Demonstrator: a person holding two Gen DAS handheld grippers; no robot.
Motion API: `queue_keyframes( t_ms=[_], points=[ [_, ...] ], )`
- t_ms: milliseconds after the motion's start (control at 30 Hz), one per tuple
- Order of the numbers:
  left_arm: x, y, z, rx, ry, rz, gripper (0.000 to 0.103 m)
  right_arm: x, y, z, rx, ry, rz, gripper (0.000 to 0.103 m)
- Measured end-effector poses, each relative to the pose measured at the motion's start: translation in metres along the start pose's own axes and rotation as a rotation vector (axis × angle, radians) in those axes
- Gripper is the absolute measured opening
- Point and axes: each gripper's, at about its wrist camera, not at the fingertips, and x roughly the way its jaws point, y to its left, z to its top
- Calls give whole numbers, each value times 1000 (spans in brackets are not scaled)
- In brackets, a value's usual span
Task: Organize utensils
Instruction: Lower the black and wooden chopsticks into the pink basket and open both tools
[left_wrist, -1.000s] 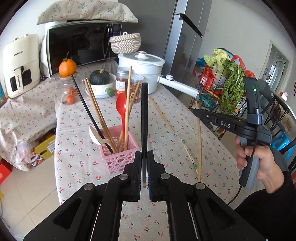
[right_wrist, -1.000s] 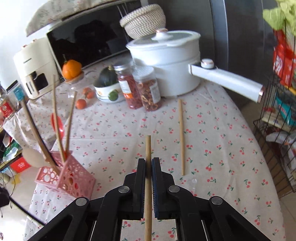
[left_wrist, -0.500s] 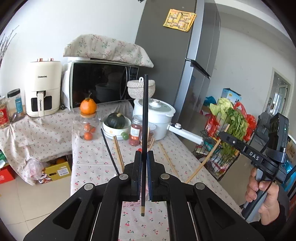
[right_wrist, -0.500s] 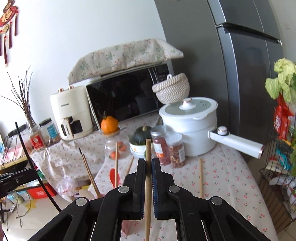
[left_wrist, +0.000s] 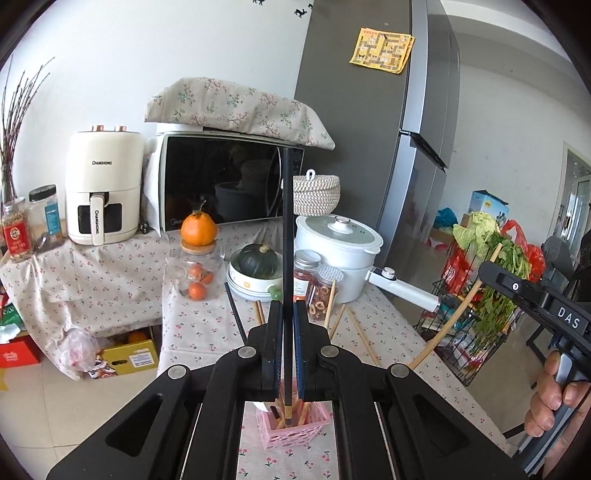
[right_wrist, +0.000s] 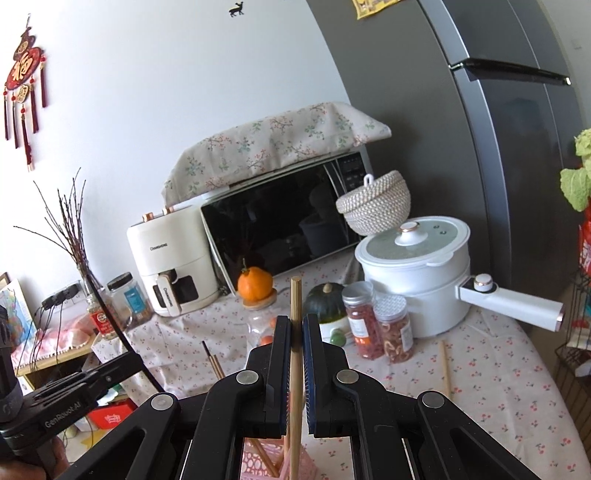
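My left gripper (left_wrist: 287, 314) is shut on a black chopstick (left_wrist: 287, 229) held upright; its lower tip reaches into the pink utensil basket (left_wrist: 295, 432) right below, among wooden chopsticks standing there. My right gripper (right_wrist: 295, 328) is shut on a wooden chopstick (right_wrist: 295, 306), upright, its lower end at the pink basket (right_wrist: 295, 469). In the left wrist view the right gripper (left_wrist: 491, 273) is at the right with its chopstick (left_wrist: 450, 328) slanting down. In the right wrist view the left gripper (right_wrist: 125, 363) is at the lower left. One wooden chopstick (right_wrist: 445, 369) lies on the tablecloth.
At the back of the table stand a white pot (left_wrist: 338, 254) with a long handle (right_wrist: 513, 306), two spice jars (right_wrist: 380, 332), a bowl with a squash (left_wrist: 258, 273), an orange on a jar (left_wrist: 198, 229), a microwave (left_wrist: 229, 184). A wire vegetable rack (left_wrist: 476, 306) is at the right.
Both grippers tilted up from looking down at the table to level and moved over the pink basket; both chopsticks now stand upright with their lower ends at the basket.
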Motion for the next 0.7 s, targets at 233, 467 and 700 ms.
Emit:
queue_keyframes(
  t_ms=[233, 467, 700],
  points=[
    [28, 3, -13, 20, 75, 26, 5, 6, 3, -5, -6, 11, 3, 5],
    [39, 4, -22, 38, 127, 59, 10, 10, 5, -4, 4, 8, 11, 5],
    [26, 10, -28, 13, 153, 43, 52, 17, 8, -1, 29, -10, 24, 5]
  ],
)
